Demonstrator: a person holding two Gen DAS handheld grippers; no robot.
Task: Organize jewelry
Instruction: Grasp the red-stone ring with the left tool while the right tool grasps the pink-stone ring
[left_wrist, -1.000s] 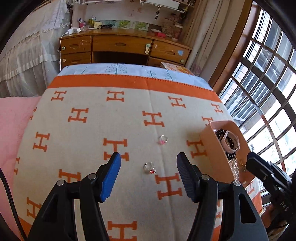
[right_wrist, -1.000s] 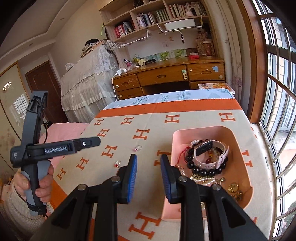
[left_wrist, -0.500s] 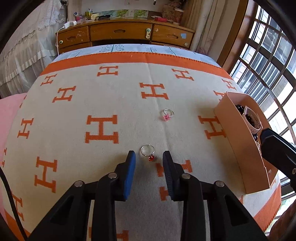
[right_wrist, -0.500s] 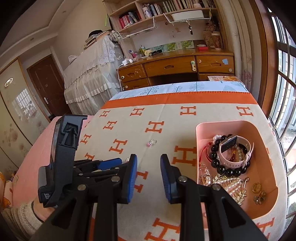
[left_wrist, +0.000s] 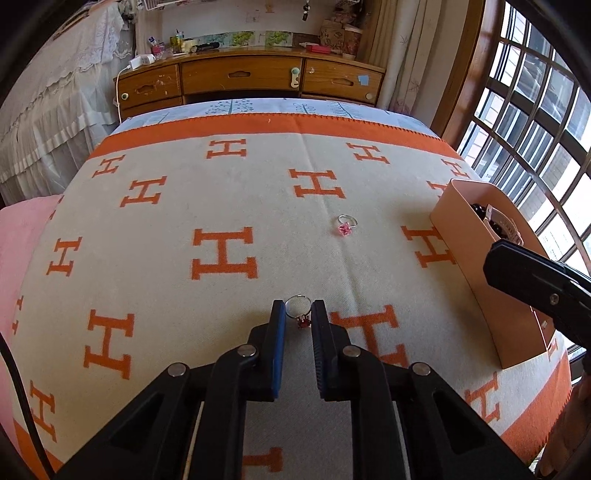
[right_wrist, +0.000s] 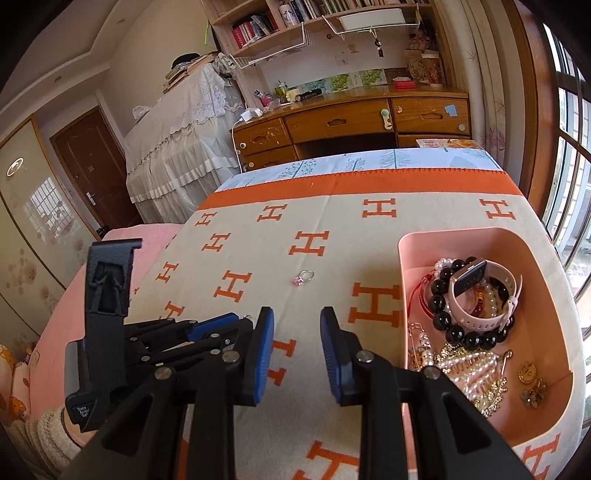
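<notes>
A silver ring with a red stone (left_wrist: 303, 323) lies on the cream and orange H-pattern blanket (left_wrist: 221, 206). My left gripper (left_wrist: 299, 308) is down around it. Its jaws are closing, and the blue pads touch the band on both sides. A second ring with a pink stone (left_wrist: 345, 225) (right_wrist: 303, 277) lies farther out on the blanket. The pink tray (left_wrist: 461, 236) (right_wrist: 554, 332) at the right holds bead bracelets, a watch and pearl pieces. My right gripper (right_wrist: 295, 325) hovers over the blanket left of the tray, partly open with nothing between its fingers. Its black body (left_wrist: 535, 280) shows above the tray.
A wooden desk with drawers (left_wrist: 243, 77) stands past the bed's far end. A pink cover (left_wrist: 22, 236) lies along the left, and a barred window (left_wrist: 535, 110) lines the right. A sleeved hand (right_wrist: 40, 439) holds the left gripper.
My left gripper came down and forward to the red-stone ring, and its jaws narrowed from wide apart to touching the band. The right gripper shifted slightly; its opening is unchanged.
</notes>
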